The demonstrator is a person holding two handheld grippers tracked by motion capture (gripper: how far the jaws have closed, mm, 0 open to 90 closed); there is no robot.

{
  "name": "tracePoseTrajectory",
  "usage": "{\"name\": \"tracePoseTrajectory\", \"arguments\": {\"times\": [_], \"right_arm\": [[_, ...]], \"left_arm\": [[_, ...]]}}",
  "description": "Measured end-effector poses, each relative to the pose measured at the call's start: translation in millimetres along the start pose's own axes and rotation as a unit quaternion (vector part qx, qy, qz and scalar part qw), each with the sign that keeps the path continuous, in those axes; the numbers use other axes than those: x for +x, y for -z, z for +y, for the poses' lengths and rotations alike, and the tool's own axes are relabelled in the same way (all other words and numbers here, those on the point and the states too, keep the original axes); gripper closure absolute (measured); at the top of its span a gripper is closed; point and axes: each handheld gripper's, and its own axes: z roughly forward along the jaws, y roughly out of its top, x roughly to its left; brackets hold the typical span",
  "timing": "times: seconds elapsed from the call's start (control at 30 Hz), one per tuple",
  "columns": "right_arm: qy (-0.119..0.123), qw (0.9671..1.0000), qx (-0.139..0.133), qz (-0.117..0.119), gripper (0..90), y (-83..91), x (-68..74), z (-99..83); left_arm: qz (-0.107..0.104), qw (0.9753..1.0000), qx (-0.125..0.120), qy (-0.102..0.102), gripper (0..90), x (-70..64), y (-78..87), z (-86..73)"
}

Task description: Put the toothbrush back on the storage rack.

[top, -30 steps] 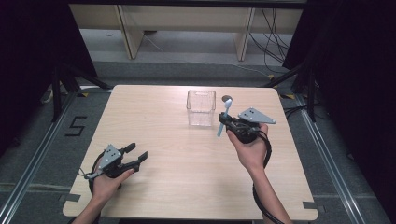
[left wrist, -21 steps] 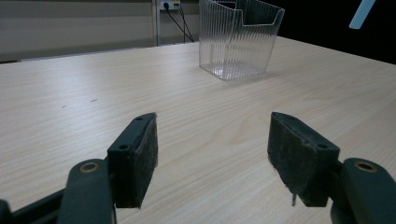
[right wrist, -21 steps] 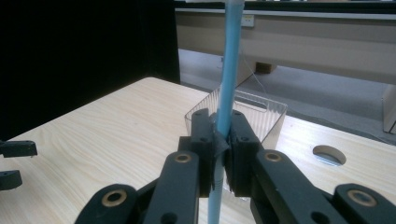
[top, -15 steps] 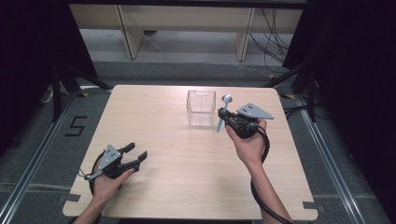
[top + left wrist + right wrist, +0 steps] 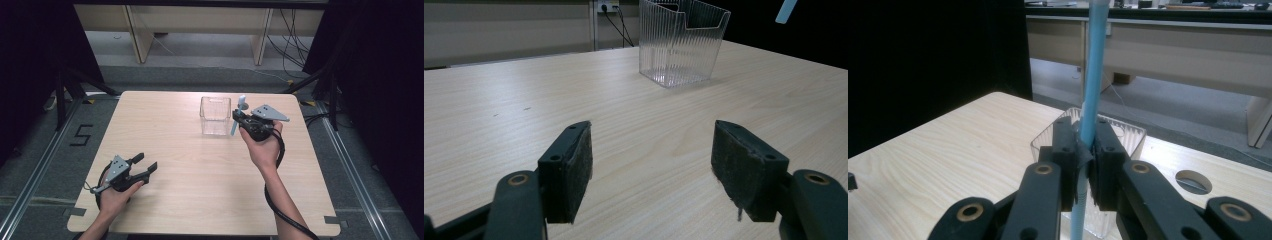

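Observation:
A light blue stick-shaped utensil (image 5: 242, 102) stands nearly upright, pinched by my right gripper (image 5: 237, 117), which is shut on its shaft just right of a clear ribbed plastic box (image 5: 215, 116). In the right gripper view the utensil (image 5: 1095, 65) rises between the closed jaws of the right gripper (image 5: 1084, 150), with the box (image 5: 1128, 137) directly behind and below. My left gripper (image 5: 146, 162) rests near the table's front left, open with nothing in it. In the left gripper view the left gripper (image 5: 651, 150) has its pads wide apart, facing the distant box (image 5: 679, 42) and the utensil's tip (image 5: 785, 10).
The light wooden table (image 5: 180, 150) has a round cable hole (image 5: 1193, 181) near its far right corner. Wooden benches (image 5: 200, 20) and cables lie on the floor beyond the far edge. Black curtains flank both sides.
My right gripper has carried the utensil a little left and farther away, up to the box's right wall, and the utensil stands more upright. The left gripper has not moved.

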Motion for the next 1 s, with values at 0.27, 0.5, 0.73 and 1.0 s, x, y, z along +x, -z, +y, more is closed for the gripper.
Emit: {"name": "tracePoseTrajectory", "arguments": {"times": [0.27,0.5,0.73,1.0], "right_arm": [[-0.006,0.9999,0.001,-0.01,83.5,-8.5,-6.5,3.5],[-0.007,0.9999,-0.001,-0.014,83.5,-17.5,-9.7,7.1],[-0.011,0.9997,-0.004,-0.02,83.5,-25.1,-12.6,12.0],[-0.013,0.9995,-0.015,-0.024,83.4,-34.0,-14.7,20.0]], "left_arm": [[0.0,1.0,-0.002,0.0,32.6,-0.2,-0.4,-0.1],[0.001,1.0,0.0,-0.005,32.6,-0.5,0.0,0.0],[0.002,1.0,0.0,-0.004,32.7,-0.5,0.0,0.0],[0.002,1.0,0.001,-0.004,32.8,-0.4,-0.1,0.1]]}}
